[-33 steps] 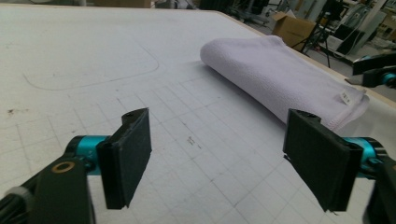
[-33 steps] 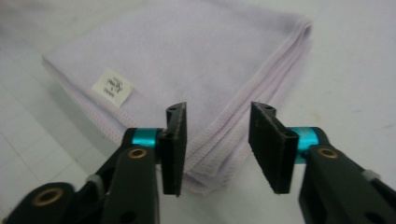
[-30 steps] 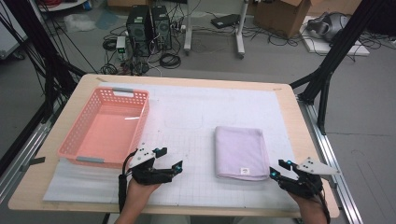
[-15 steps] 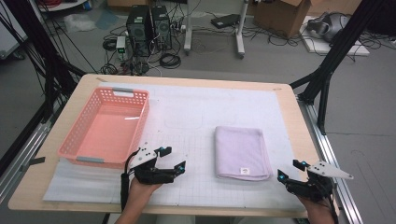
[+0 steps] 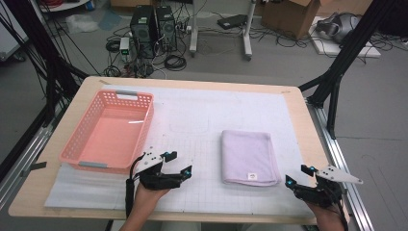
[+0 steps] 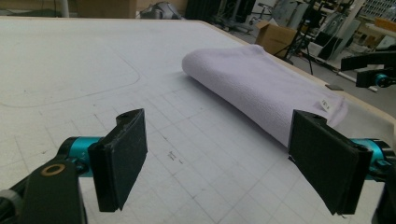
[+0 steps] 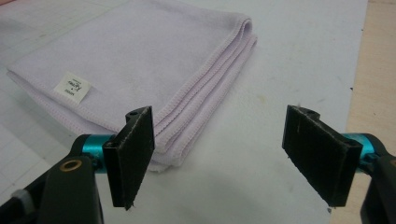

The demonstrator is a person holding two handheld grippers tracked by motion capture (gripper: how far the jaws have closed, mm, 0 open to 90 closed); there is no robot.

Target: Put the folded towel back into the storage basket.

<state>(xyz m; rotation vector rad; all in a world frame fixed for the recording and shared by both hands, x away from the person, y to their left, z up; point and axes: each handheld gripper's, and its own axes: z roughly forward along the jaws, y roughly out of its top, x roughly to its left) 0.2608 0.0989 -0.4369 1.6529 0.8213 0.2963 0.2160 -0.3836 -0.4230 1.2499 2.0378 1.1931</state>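
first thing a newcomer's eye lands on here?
Probably the pink basket at the table's left, the brightest thing there, standing empty on the white mat. Next, the folded lilac towel right of centre, its small white label at the near edge. Then the two grippers along the near edge: the left gripper in front of the basket, the right gripper just off the towel's near right corner, fingers wide apart, holding nothing.

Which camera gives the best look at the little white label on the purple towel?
The right gripper view: the label lies close and large on the folded towel, though its print is unreadable. The high view shows it as a small white square; the left gripper view shows it far off, small and slanted.
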